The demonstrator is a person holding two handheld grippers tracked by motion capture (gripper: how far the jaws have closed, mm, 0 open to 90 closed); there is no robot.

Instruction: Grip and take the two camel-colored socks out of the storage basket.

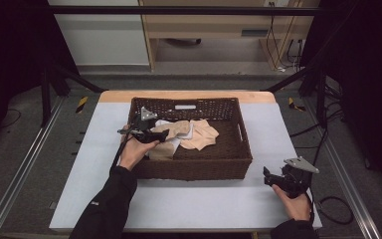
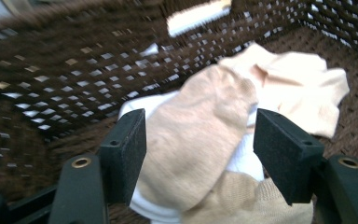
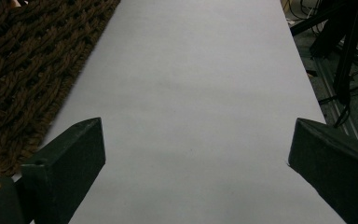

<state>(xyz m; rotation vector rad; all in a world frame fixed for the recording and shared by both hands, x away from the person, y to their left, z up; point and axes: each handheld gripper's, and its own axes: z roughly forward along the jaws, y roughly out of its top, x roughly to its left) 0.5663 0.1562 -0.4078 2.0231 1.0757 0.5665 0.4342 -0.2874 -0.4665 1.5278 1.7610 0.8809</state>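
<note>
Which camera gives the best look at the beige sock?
The left gripper view: the beige sock lies large between the open jaws. The high view shows it small in the basket. The right gripper view shows basket weave and table.

Left claw [image 1: 165,133] gapes wide; right claw [image 1: 267,175] rests open.

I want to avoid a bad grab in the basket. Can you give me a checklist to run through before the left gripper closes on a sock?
1. Left gripper jaws open wide: ok.
2. Beige fabric sock lies between the jaws: ok.
3. Only one item between the jaws: not ok, a white cloth piece lies under the sock.
4. Jaws clear of the brown woven wicker basket wall: ok.
5. Pads low enough to pinch the sock: cannot tell.
6. Right gripper open over the white table surface, out of the way: ok.
</note>
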